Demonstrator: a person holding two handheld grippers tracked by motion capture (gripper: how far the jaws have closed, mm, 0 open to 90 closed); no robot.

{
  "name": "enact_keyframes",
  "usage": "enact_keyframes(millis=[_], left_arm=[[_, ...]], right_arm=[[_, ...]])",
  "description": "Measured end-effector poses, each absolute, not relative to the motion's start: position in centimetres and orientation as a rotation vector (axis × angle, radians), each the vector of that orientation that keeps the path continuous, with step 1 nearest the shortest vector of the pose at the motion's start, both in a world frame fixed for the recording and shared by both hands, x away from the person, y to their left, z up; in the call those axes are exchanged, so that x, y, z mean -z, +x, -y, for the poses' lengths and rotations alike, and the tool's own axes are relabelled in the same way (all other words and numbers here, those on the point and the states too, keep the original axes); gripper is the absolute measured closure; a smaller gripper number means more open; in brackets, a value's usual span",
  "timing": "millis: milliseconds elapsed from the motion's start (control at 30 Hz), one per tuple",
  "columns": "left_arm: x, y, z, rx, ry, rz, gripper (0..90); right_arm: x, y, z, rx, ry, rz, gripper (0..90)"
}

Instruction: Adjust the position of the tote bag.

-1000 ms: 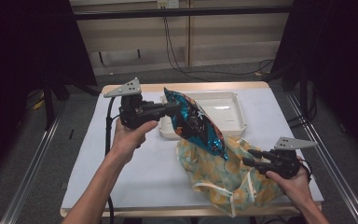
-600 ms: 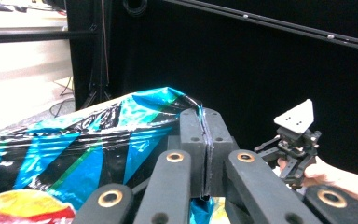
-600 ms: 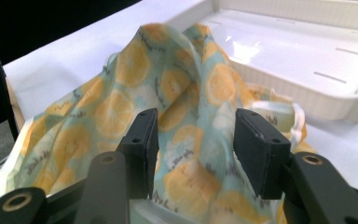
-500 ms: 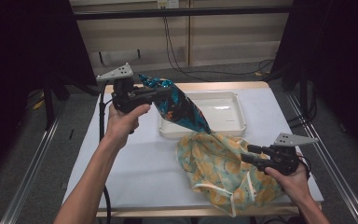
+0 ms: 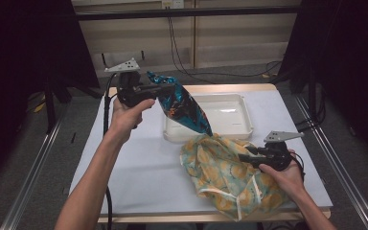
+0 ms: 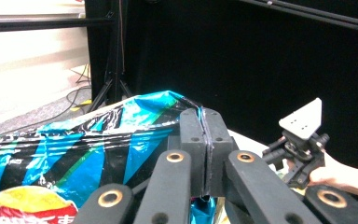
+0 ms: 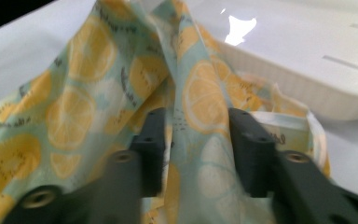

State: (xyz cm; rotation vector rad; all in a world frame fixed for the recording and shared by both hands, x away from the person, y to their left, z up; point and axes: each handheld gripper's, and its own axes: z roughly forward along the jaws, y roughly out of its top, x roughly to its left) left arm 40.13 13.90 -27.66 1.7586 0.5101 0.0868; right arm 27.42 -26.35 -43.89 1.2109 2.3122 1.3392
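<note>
The left gripper [image 5: 157,89] is clamped on the top of the chip bag [image 5: 184,109], held clear above the tote [image 5: 227,177] with its bottom end just over the tote's mouth. The right gripper [image 5: 245,156], jaws just closing, straddles a fold of tote cloth without pinching it. The bag looks freshly out; setting it in the tray [image 5: 242,114] beyond the tote seems left.
</note>
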Motion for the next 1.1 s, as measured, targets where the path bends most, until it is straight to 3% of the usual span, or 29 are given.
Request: enact_keyframes(millis=[67, 100, 333, 533, 733, 1100], left_arm=[[27.6, 40.6, -13.7, -0.091, 1.763, -0.514, 89.3], [27.6, 40.8, -13.6, -0.095, 1.760, -0.519, 89.3], [27.3, 41.9, -13.1, -0.111, 1.772, -0.523, 89.4], [26.8, 43.4, -11.5, -0.110, 1.793, -0.512, 89.4], [27.1, 45.1, -9.4, -0.099, 1.816, -0.505, 89.3], [30.1, 48.1, -5.8, -0.056, 1.872, -0.535, 89.5]], right_arm=[[44.3, 27.3, 26.1, -1.302, 1.218, -2.342, 82.2], [44.5, 27.3, 26.0, -1.300, 1.204, -2.362, 87.8], [44.6, 26.2, 25.1, -1.321, 1.145, -2.422, 90.0], [43.3, 25.3, 25.6, -1.384, 1.143, -2.336, 56.7], [42.6, 24.8, 26.2, -1.421, 1.146, -2.272, 49.5], [42.6, 24.8, 26.5, -1.430, 1.171, -2.251, 49.2]])
